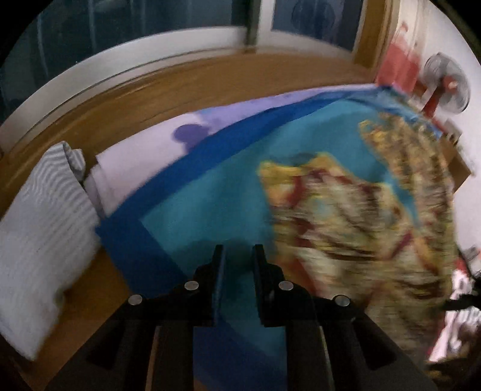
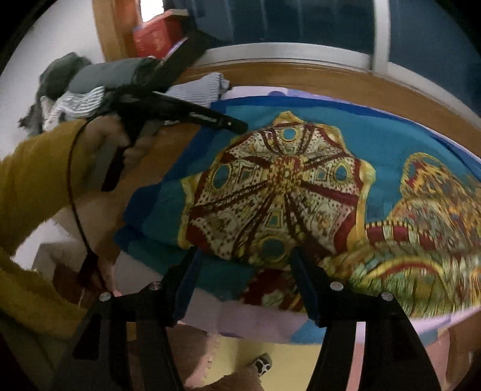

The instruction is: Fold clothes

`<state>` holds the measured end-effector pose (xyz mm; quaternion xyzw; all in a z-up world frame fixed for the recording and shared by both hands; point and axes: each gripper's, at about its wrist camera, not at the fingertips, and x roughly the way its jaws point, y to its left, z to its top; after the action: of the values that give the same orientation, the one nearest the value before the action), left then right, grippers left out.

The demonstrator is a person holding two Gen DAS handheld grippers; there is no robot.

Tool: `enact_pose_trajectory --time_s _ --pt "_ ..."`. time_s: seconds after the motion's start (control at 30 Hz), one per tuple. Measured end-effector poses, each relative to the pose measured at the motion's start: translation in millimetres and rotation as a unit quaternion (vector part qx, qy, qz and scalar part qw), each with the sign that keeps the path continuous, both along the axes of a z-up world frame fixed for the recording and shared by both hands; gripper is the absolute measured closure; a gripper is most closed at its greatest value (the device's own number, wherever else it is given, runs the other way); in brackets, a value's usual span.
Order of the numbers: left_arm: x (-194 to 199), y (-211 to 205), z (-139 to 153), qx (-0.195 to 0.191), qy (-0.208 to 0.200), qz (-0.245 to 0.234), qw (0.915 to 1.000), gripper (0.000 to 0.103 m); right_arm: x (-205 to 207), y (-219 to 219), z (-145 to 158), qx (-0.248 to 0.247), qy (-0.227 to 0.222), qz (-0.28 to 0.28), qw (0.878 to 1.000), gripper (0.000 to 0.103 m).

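Left wrist view — the left tool (image 1: 237, 258) points down at a blue scarf (image 1: 210, 192) that lies spread flat on a lilac sheet (image 1: 141, 156). Its jaws stand slightly apart, with nothing between them; only plain teal cloth shows in the gap. The scarf has a dark blue border and a teal field with a gold, red and cream print, which is blurred in this view. A striped pillow (image 1: 45, 228) leans at the left, just beside the scarf's near corner. A wooden ledge (image 1: 186, 81) runs behind the sheet below a window (image 1: 150, 21), and a fan (image 1: 448, 81) stands at the far right.

Right wrist view — the right tool (image 2: 243, 261) hangs over the scarf's (image 2: 375, 135) near edge, jaws wide apart and gripping nothing; the round medallion (image 2: 276, 186) of the print lies just beyond the fingertips. The scarf looks doubled at its left end, where stepped layers of blue border show. The lilac sheet (image 2: 255, 321) shows below the near edge. At the left, a hand (image 2: 114, 141) in a mustard sleeve (image 2: 33, 180) holds the left tool (image 2: 237, 126) above the scarf's far left corner; its jaws cannot be told from this angle. Behind it lie bundled clothes (image 2: 78, 90) and a red book (image 2: 156, 36).
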<state>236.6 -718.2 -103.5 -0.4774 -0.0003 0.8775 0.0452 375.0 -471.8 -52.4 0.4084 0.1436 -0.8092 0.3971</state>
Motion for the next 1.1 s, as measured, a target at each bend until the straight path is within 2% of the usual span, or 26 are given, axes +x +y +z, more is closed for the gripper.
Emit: enact_pose_trajectory --time_s 0.13,0.23,0.33,0.4,0.5,0.53,0.57,0.6,0.63,0.73,0.93,1.03,1.1 --pt "-8.3 -20.8 -1.8 0.019 -0.001 -0.037 0.9991 0.086 21.1 -12.3 -1.4 -0.004 -0.006 -0.083 0.997 0.042" --pt "-6.4 -21.2 -1.7 0.004 0.002 -0.087 0.9962 0.086 37.8 -33.2 -6.8 -0.026 -0.024 -0.128 0.991 0.042" --pt "-6.3 -26.1 -1.6 0.016 0.004 -0.103 0.9946 0.086 46.4 -63.0 -19.1 0.012 -0.008 -0.148 0.989 0.041" --pt "-6.7 -29.9 -1.1 0.025 0.002 -0.11 0.9936 0.086 51.4 -77.5 -25.3 0.033 0.013 -0.164 0.986 0.033" --pt "-9.9 -29.4 -1.5 0.031 0.002 -0.117 0.9926 0.086 53.4 -82.9 -27.4 0.037 0.028 -0.181 0.982 0.035" --pt "-10.2 -30.0 -2.0 0.035 0.002 -0.119 0.9923 0.086 52.8 -82.7 -27.5 0.036 0.029 -0.189 0.981 0.049" --pt "-10.4 -30.8 -2.5 0.038 0.002 -0.121 0.9919 0.086 52.8 -82.3 -26.2 0.036 0.027 -0.194 0.98 0.078" --pt "-10.3 -32.1 -3.1 0.043 0.002 -0.122 0.9916 0.086 54.1 -81.2 -24.3 0.039 0.023 -0.199 0.979 0.092" --pt "-10.1 -33.8 -3.2 0.047 0.002 -0.123 0.9913 0.086 56.1 -79.5 -23.2 0.045 0.019 -0.206 0.977 0.101" --pt "-11.2 -36.3 -3.5 0.058 0.0 -0.128 0.9901 0.086 67.6 -72.8 -19.4 0.058 0.012 -0.23 0.971 0.103" --pt "-12.0 -38.7 -4.6 0.068 0.0 -0.141 0.9877 0.086 117.7 -40.9 -9.5 0.067 -0.012 -0.287 0.956 0.103" --pt "-12.4 -39.2 -5.0 0.069 0.003 -0.148 0.9865 0.086 136.1 -27.5 -17.7 0.09 -0.038 -0.318 0.943 0.103" --pt "-12.6 -40.2 -5.1 0.071 0.003 -0.153 0.9857 0.086 142.9 -17.9 -18.5 0.085 -0.05 -0.344 0.934 0.103"
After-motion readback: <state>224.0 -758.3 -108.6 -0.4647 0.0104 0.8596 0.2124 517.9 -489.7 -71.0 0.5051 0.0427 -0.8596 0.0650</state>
